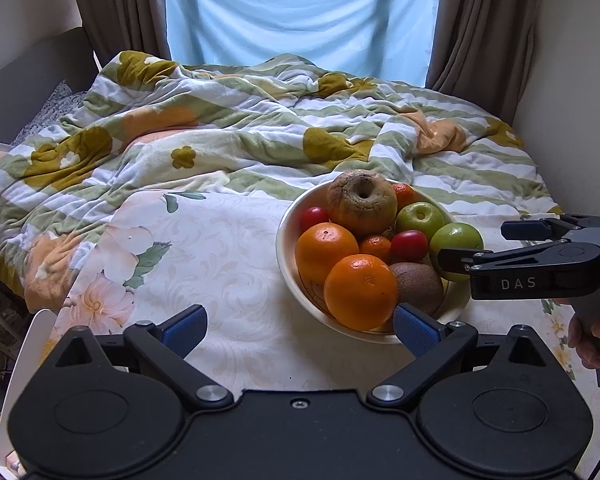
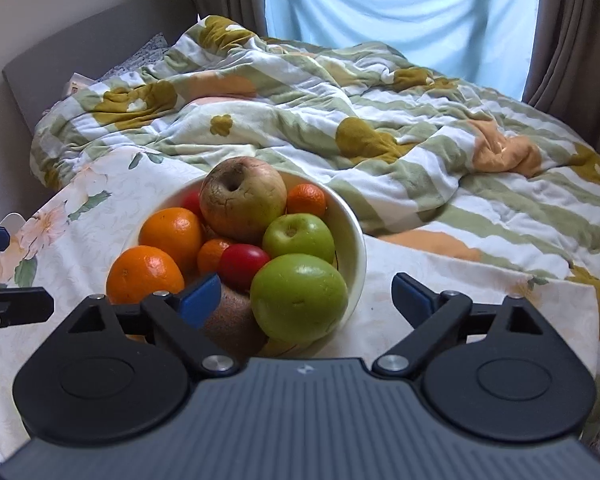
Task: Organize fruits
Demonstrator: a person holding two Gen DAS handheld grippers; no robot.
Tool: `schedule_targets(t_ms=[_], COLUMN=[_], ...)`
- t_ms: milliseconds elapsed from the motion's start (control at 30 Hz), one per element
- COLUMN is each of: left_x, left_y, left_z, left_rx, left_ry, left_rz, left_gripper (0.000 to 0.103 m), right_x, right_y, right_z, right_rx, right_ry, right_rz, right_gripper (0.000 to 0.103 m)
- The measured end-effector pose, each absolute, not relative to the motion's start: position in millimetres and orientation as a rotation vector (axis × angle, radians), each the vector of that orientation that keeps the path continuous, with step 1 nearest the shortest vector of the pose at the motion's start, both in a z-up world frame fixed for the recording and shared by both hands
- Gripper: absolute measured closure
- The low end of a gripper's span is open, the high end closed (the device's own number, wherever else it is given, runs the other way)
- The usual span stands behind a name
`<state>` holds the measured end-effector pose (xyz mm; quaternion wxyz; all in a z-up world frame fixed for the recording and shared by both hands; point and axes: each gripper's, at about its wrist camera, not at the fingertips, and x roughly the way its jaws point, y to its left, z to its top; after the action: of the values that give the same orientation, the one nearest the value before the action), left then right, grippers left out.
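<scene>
1. I see a rumpled quilt [image 1: 260, 128] in green and white stripes with mustard flowers covering the bed behind my work area.
2. In front of it lies a cream floral tablecloth [image 1: 228, 264].
3. On that cloth stands a round cream ceramic bowl [image 1: 286, 240] heaped with fruit.
4. My left gripper [image 1: 300, 326] has its blue-padded fingers spread wide, empty, just short of the bowl.
5. My right gripper [image 2: 306, 294] is also spread wide, straddling the bowl's near rim and holding nothing.
6. A wrinkled brown-green apple [image 2: 242, 198] tops the heap.
7. A big green apple [image 2: 299, 298] sits nearest the right gripper, beside a brown kiwi [image 2: 232, 320].
8. Two large oranges [image 1: 360, 290] lie at the left gripper's side.
9. Small red tomatoes [image 2: 244, 266] nestle in the middle.
</scene>
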<state>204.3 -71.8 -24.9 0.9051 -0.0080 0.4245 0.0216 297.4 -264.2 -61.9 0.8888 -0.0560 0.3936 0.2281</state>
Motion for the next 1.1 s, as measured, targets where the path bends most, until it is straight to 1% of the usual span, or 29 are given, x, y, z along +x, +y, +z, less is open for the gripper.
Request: schedule_targets(t_ms=[200,433,633,833,1100], left_x=[193.5,169.6,139.3,111.3,77.6], left_y=[-72.2,-66.0,-55.0,-43.2,-26.5], left_z=[-13.8,11.5,36.1,46.4,44.3], left_rx=[-0.008,0.004,0.031,0.052,0.071], left_ry=[0.852,0.795,0.723,0.679,0.654], left_rz=[0.019,-0.048,-0.110,-0.142,-0.140], left_gripper=[0.002,0.002,0.001,0.000,0.000], right_x=[288.0,257.7,210.2,157.1,99.2], right_y=[-272.2,-275.3,-271.5,-270.9,-262.4], right_z=[-51.4,-21.5,14.9,42.7,50.9], right_rx=[-0.091,-0.076,-0.074,-0.031,0.003], right_ry=[0.825,0.811,0.801,0.811,0.835], right_rz=[0.446,0.374,0.296,0.182,0.077], right_gripper=[0.000,0.000,0.000,0.000,0.000])
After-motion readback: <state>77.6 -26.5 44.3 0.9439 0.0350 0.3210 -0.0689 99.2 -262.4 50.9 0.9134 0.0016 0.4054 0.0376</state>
